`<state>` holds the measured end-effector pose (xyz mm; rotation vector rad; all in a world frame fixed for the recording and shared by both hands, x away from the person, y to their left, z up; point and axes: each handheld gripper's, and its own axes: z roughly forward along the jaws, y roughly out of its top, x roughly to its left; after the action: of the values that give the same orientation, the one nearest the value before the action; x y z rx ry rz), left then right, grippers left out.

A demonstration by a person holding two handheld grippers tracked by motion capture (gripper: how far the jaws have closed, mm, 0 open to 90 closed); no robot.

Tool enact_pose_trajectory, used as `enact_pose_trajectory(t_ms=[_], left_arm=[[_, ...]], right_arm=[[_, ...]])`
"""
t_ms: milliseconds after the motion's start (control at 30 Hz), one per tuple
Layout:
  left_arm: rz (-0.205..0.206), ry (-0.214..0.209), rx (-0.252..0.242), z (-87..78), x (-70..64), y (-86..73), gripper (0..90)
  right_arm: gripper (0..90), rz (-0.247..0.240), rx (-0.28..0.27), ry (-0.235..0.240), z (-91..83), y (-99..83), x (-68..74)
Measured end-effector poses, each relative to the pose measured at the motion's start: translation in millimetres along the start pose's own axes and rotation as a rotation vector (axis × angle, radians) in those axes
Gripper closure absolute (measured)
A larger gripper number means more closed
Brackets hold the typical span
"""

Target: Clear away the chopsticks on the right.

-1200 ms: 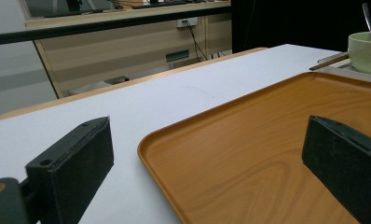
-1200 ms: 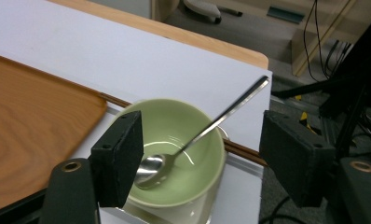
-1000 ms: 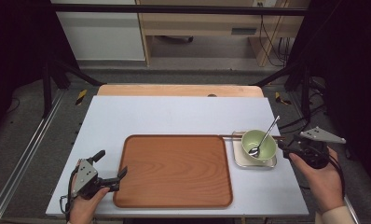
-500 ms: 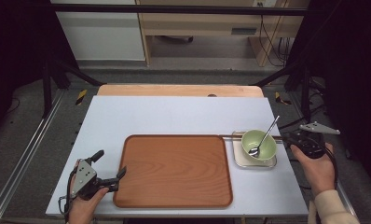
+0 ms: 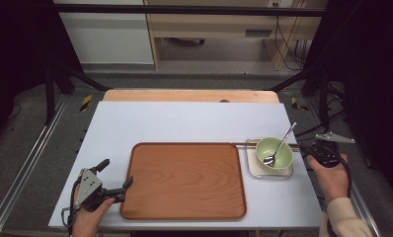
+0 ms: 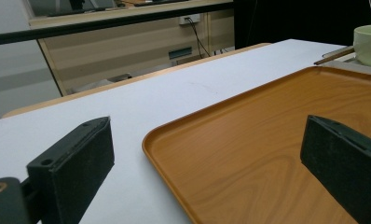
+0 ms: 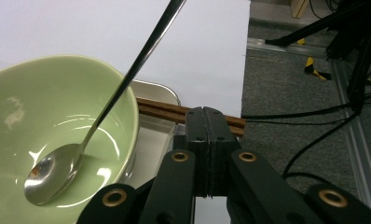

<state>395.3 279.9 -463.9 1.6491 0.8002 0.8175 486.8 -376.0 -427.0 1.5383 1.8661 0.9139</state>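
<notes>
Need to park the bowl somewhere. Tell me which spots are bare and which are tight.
The wooden tray is bare across its whole inside. The white table is bare from the tray's far rim to the far edge, and in front of the metal dish. It is tight at the right: green bowl with spoon, chopsticks, and the right claw.

tray [image 5: 184, 180]: brown wood-grain, empty, flat at my table's near middle | bowl [image 5: 274, 153]: pale green, upright on small metal tray [image 5: 252, 168], spoon [image 5: 279, 145] leaning inside

Lab: rig frame [image 5: 184, 10], floor cables [image 5: 288, 44]
</notes>
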Motion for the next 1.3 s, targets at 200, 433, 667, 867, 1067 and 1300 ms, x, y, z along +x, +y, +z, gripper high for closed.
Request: enact_pose_trajectory(t_ms=[200,433,667,867,1067,1300], left_arm=[[0.001,0.009,0.004,-0.9,1.8,-0.6,2.3],[-0.001,0.013,0.011,0.1,2.6,-2.1,2.4],[0.004,0.011,0.012,0.5,1.7,-2.1,2.4],[0.010,0.029,0.005,-2.9,4.7,0.2,2.4],[-0.021,0.045,0.008,-7.8,9.2,-3.4,2.5],[-0.015,0.042,0.014,-6.0,7.9,-4.3,2.5]], right_arm=[[90.0,0.002,-0.002,-0.023,10.0,8.5,-6.1],[90.0,0.049,-0.005,-0.036,25.6,15.9,-19.2],[90.0,0.069,-0.025,-0.031,33.1,17.5,-19.8],[90.0,0.094,-0.011,-0.039,47.3,13.4,-24.9],[90.0,0.090,0.004,-0.027,66.8,14.2,-25.0],[90.0,0.092,0.016,-0.020,75.1,10.5,-24.8]])
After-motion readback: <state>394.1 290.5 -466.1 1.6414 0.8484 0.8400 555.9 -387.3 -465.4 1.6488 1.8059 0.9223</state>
